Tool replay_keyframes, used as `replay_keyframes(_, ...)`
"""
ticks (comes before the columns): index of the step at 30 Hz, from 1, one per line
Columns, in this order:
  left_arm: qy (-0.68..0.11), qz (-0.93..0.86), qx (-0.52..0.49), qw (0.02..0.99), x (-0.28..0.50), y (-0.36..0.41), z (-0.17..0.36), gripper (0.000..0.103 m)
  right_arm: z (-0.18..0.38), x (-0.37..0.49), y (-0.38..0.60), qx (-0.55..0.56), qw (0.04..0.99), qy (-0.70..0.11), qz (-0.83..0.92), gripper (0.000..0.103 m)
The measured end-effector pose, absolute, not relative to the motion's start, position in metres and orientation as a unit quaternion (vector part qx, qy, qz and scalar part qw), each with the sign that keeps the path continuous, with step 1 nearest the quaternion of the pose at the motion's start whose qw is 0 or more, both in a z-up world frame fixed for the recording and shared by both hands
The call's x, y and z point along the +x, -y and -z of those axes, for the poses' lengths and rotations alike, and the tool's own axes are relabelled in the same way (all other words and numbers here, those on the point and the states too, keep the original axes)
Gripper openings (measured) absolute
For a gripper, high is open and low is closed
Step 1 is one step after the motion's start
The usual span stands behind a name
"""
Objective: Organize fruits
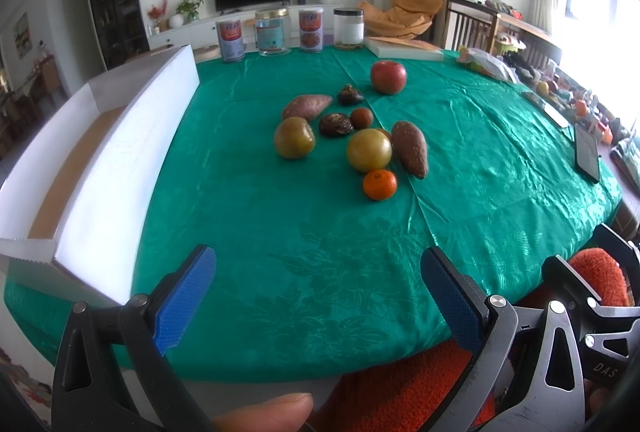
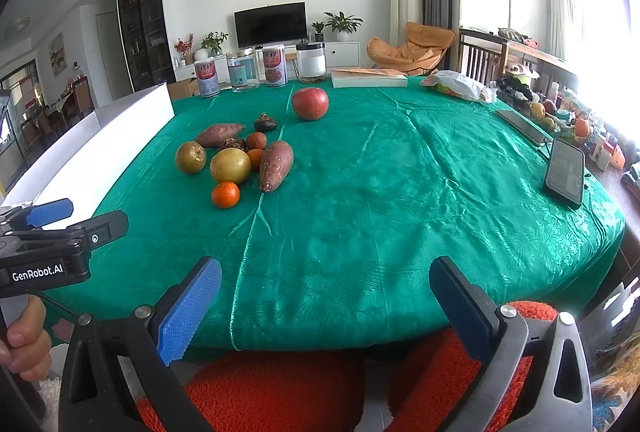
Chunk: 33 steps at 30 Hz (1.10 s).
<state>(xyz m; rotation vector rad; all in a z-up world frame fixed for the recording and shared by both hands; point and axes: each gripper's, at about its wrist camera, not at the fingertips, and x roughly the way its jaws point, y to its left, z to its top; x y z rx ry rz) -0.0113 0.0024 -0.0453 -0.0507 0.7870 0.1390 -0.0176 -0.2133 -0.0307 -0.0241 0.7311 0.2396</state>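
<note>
A heap of produce lies mid-table on the green cloth: a red apple (image 1: 388, 77) (image 2: 310, 103) at the back, two green-yellow pears (image 1: 293, 137) (image 1: 369, 150), two sweet potatoes (image 1: 410, 148) (image 1: 306, 105), a mandarin (image 1: 379, 184) (image 2: 225, 194) nearest me, and small dark fruits. A white cardboard box (image 1: 120, 167) stands open at the table's left. My left gripper (image 1: 318, 296) is open and empty above the near table edge. My right gripper (image 2: 326, 308) is open and empty, also at the near edge; the left gripper shows in its view (image 2: 50, 211).
Several jars and cans (image 1: 272, 31) line the table's far edge beside a flat white box (image 1: 404, 49). A phone (image 2: 565, 171) and a dark flat item (image 2: 520, 125) lie at the right. An orange-red chair cushion (image 2: 280, 392) is below the near edge.
</note>
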Motion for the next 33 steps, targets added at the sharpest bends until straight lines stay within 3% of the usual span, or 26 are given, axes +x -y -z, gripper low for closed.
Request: replay_keyframes(33, -0.384, -0.067, -0.025, 0.921, -0.0111, -0.0026, 0.0452, 0.102, 0.0314, -0.0178, 0.2137, -0.017, 0.928, -0.353, -0.115, 0.103)
